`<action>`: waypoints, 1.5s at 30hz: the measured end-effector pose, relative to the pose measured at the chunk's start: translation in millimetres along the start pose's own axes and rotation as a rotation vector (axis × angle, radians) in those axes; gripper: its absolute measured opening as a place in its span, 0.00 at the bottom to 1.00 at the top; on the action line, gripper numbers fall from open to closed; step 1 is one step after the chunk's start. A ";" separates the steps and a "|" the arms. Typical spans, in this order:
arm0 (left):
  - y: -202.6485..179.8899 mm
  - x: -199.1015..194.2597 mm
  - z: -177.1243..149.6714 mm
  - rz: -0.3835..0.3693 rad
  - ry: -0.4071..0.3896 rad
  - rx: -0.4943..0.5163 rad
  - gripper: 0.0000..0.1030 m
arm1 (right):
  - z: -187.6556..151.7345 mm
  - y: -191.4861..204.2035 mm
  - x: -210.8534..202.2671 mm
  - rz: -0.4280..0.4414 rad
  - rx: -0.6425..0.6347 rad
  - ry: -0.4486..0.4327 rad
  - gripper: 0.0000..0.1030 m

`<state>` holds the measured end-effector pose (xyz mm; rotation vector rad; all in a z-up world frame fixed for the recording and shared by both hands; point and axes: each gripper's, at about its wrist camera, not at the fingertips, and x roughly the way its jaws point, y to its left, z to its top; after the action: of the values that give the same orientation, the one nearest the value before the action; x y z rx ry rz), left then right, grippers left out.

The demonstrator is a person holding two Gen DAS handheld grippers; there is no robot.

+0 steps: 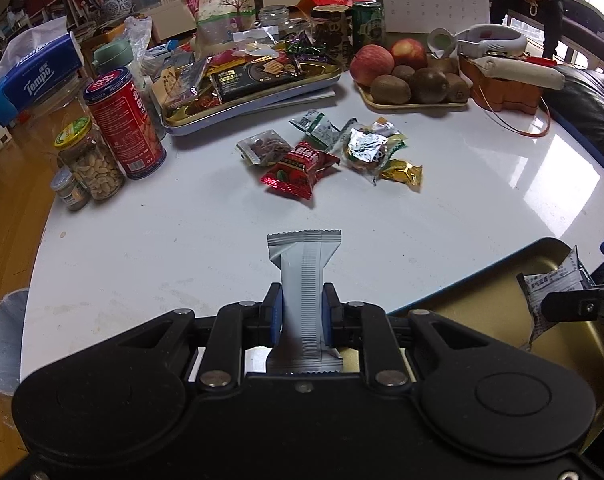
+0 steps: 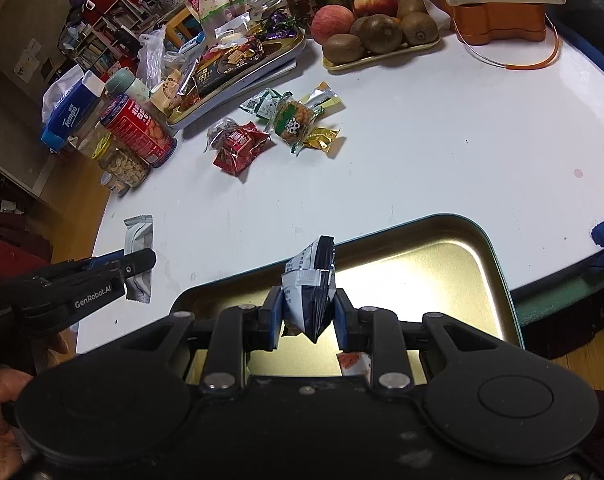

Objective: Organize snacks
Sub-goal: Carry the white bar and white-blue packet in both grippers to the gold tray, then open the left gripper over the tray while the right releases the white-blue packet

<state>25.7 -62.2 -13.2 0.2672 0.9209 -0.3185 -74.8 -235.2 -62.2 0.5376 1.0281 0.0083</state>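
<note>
Left wrist: cluttered white table (image 1: 142, 248), bookshelves behind.

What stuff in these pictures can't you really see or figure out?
- Orange-and-white packet, right wrist view: mostly hidden behind the right gripper.
- Silver bar, left wrist view: only its plain seamed back shows, so its name is unseen.
- Dark-and-white packet, right wrist view: crumpled, print too small to read.
- Near gold tray, left wrist view: cut off by the picture's edge and the left gripper.
</note>
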 end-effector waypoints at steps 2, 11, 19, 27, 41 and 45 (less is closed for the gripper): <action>-4.7 -0.9 -2.9 -0.015 0.004 0.007 0.24 | -4.9 -0.8 -0.5 -0.004 0.000 0.007 0.27; -29.5 -0.7 -18.1 -0.063 0.041 0.051 0.24 | -24.1 -0.3 6.8 -0.033 -0.030 0.078 0.27; -46.2 13.2 -30.2 -0.164 0.152 0.039 0.24 | -32.5 -1.4 16.0 -0.083 -0.052 0.124 0.27; -55.0 9.9 -31.5 -0.184 0.166 0.057 0.32 | -31.2 0.2 15.0 -0.095 -0.023 0.128 0.39; -23.3 10.4 -15.7 -0.208 0.155 -0.083 0.32 | -7.7 -1.4 -2.3 -0.040 0.049 0.065 0.42; -4.0 13.6 -3.1 -0.166 0.146 -0.132 0.38 | 10.0 5.1 -1.6 -0.044 0.025 0.053 0.43</action>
<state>29.5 -66.9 -26.3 0.0930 1.1063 -0.3933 -66.3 -235.3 -54.8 0.5394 1.0933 -0.0294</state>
